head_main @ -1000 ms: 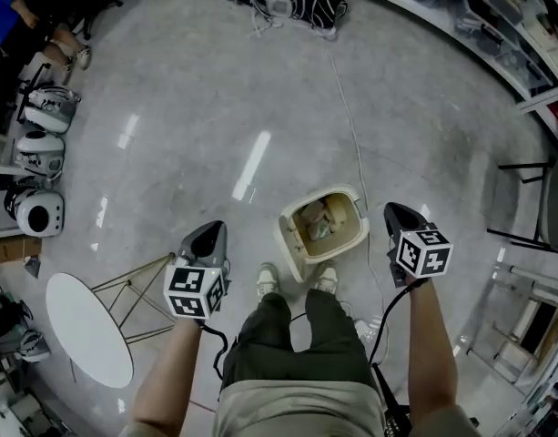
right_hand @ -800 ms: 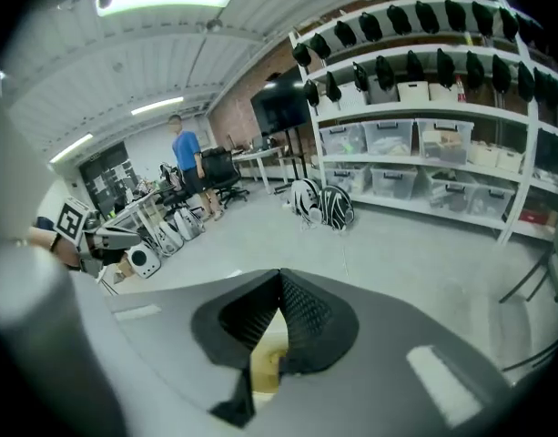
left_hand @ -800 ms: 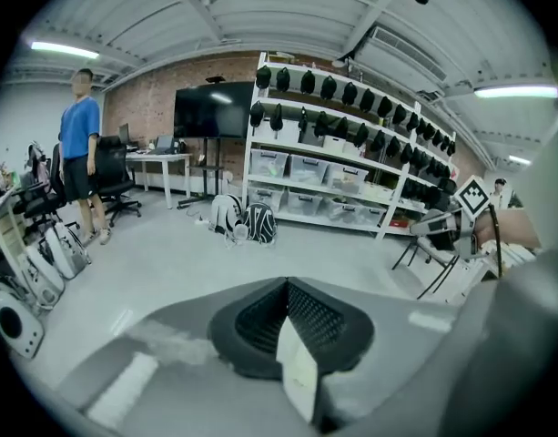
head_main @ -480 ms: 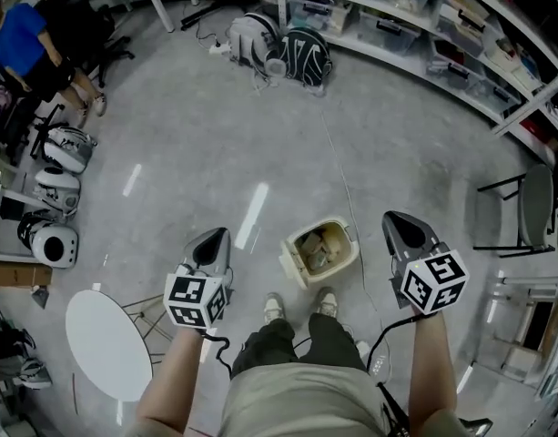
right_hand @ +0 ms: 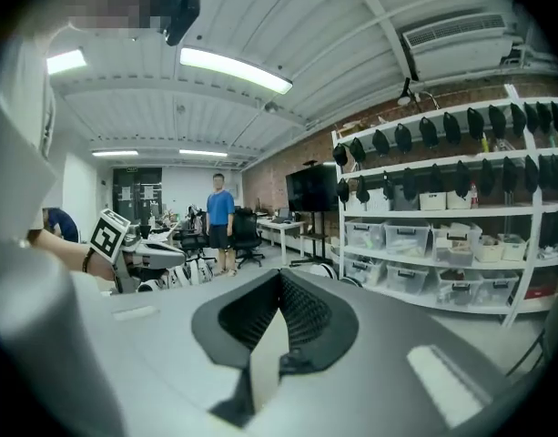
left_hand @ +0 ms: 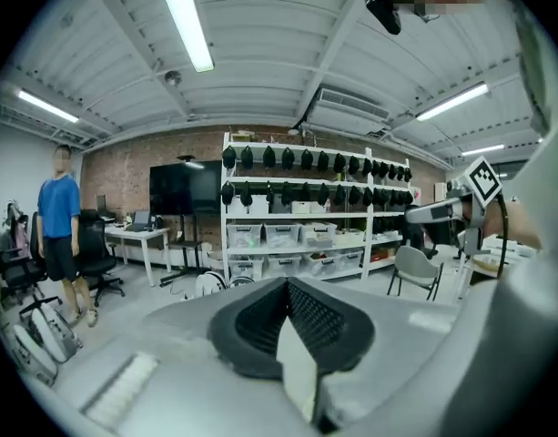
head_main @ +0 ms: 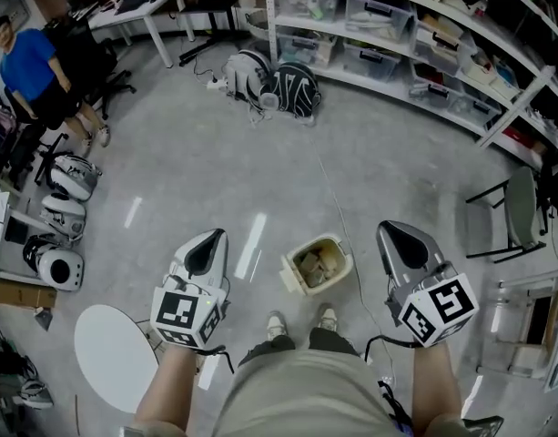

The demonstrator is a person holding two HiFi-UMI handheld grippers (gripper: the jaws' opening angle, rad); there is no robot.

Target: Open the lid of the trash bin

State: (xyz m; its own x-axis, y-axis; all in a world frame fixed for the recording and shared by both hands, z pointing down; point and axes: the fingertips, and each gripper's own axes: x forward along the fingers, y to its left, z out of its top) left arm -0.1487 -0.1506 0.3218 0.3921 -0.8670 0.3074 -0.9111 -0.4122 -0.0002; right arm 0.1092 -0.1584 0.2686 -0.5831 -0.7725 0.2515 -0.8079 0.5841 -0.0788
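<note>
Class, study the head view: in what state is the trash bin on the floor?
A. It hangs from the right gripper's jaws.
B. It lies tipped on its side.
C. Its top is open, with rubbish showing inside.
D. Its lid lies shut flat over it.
C: the trash bin stands upright just ahead of the person's shoes, its top open and rubbish visible inside.

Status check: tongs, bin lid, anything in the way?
Left tongs and right tongs shut, empty, held clear of the bin. Trash bin below, top open, rubbish showing. Thin cable runs past it.
</note>
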